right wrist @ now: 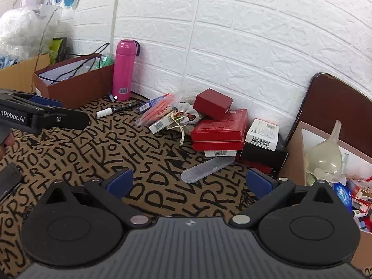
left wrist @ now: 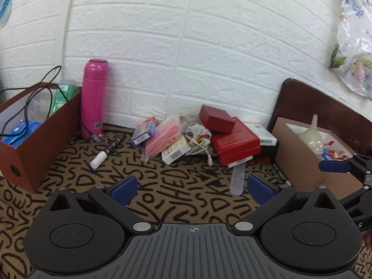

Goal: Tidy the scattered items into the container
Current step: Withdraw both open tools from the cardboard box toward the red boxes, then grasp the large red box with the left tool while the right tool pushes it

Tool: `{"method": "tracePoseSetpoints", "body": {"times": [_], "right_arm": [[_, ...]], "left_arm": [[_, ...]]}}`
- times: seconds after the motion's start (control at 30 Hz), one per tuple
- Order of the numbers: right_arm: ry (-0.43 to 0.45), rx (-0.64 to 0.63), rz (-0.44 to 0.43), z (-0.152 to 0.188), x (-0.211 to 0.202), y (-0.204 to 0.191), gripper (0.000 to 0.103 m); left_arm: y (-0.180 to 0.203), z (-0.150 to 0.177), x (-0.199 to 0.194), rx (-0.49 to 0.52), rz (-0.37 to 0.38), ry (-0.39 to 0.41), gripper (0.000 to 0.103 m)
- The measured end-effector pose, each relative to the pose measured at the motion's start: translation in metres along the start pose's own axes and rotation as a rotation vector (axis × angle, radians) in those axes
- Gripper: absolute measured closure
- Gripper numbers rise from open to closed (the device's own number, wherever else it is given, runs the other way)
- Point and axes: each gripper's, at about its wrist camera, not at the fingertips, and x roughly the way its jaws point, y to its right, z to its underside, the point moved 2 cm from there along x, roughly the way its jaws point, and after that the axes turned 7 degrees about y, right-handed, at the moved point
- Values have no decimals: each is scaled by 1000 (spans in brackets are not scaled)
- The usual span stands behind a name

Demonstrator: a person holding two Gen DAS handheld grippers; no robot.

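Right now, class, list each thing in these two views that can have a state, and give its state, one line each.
left gripper: open, empty
right gripper: open, empty
pink bottle: upright, lid on
marker: lying flat, white cap on
small red box: closed, tilted on the red boxes
left box: open-topped, holds items
right box: open-topped, holds items
clear case: lying flat

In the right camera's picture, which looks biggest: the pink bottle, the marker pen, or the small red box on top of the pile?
1. pink bottle
2. small red box
3. marker pen: longer than the box, but far thinner.
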Motion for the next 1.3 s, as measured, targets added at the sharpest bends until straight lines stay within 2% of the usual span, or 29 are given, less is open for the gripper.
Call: {"method": "tracePoseSetpoints", "body": {"times": [0.17, 0.27, 0.37, 0.47, 0.57, 0.67, 0.83, 0.93, 1.0, 1.07, 1.1, 1.2, 1.3], "right_arm": [[-16, 33, 24, 5, 39, 13, 0], [-23, 67, 41, 7, 64, 23, 1], [-35, 122, 38, 11, 90, 34, 0], [-55, 159, 3, 19, 115, 39, 0], [-69, 133, 41, 27, 138, 42, 0], [-50, 124, 67, 29, 153, 47, 0], [31, 90, 120, 23, 165, 53, 0], [85, 47, 79, 18, 166, 52, 0], [86, -1, 67, 16, 168, 47, 0], [80, -44, 71, 18, 169, 41, 1], [79, -64, 67, 19, 170, 38, 5], [66, -94, 68, 19, 168, 33, 10], [61, -95, 47, 16, 157, 32, 10]], "left_arm": [[-6, -6, 50, 11, -12, -3, 0], [-5, -10, 82, 12, 10, -21, 1], [2, -12, 114, 61, 31, -42, 4], [13, -14, 141, 74, 115, -73, 9], [24, -20, 162, 43, 214, -90, 12], [38, -25, 184, 60, 249, -90, 12], [49, -21, 216, 103, 306, -116, 11], [54, -17, 227, 129, 344, -132, 9], [56, -11, 236, 133, 359, -171, 9], [53, -6, 243, 75, 388, -223, 12], [52, -4, 247, 55, 389, -239, 14], [49, -3, 251, 25, 370, -256, 17], [49, -7, 238, 13, 372, -267, 18]]}}
